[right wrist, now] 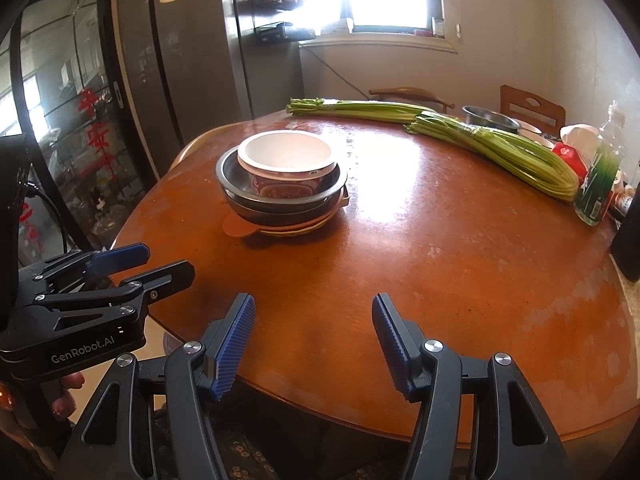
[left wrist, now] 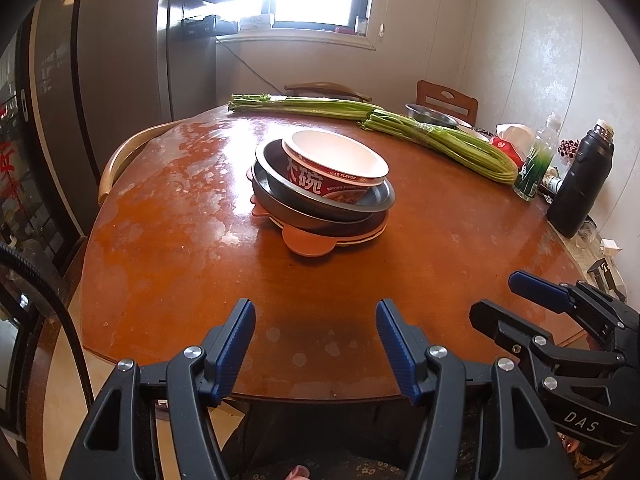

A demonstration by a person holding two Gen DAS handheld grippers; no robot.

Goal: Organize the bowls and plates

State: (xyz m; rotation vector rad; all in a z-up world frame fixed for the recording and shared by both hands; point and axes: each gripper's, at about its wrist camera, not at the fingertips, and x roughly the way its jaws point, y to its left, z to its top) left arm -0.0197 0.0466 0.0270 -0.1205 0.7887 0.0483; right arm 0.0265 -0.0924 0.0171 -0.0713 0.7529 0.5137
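In the middle of the round wooden table [left wrist: 168, 240] stands one stack. A paper noodle bowl [left wrist: 336, 160] [right wrist: 286, 152], white inside with red print, lies tilted on top. Under it are dark metal bowls [left wrist: 276, 188] [right wrist: 230, 184], then flat plates, the lowest an orange plate [left wrist: 308, 244] [right wrist: 236, 227] with round tabs. My left gripper [left wrist: 315, 308] hovers open over the table's near edge, well short of the stack, with nothing between its fingers. My right gripper [right wrist: 313, 300] is open and empty beside it, also at the near edge. Each shows in the other's view: right gripper [left wrist: 496, 296], left gripper [right wrist: 166, 260].
Two bunches of green celery [left wrist: 440, 136] [right wrist: 500, 148] lie across the far side. A steel bowl [right wrist: 490, 118], a green bottle [left wrist: 536, 168], a black flask [left wrist: 580, 184] and a red packet [right wrist: 568, 156] crowd the far right. Chairs ring the table; a dark fridge [right wrist: 192, 60] stands at left.
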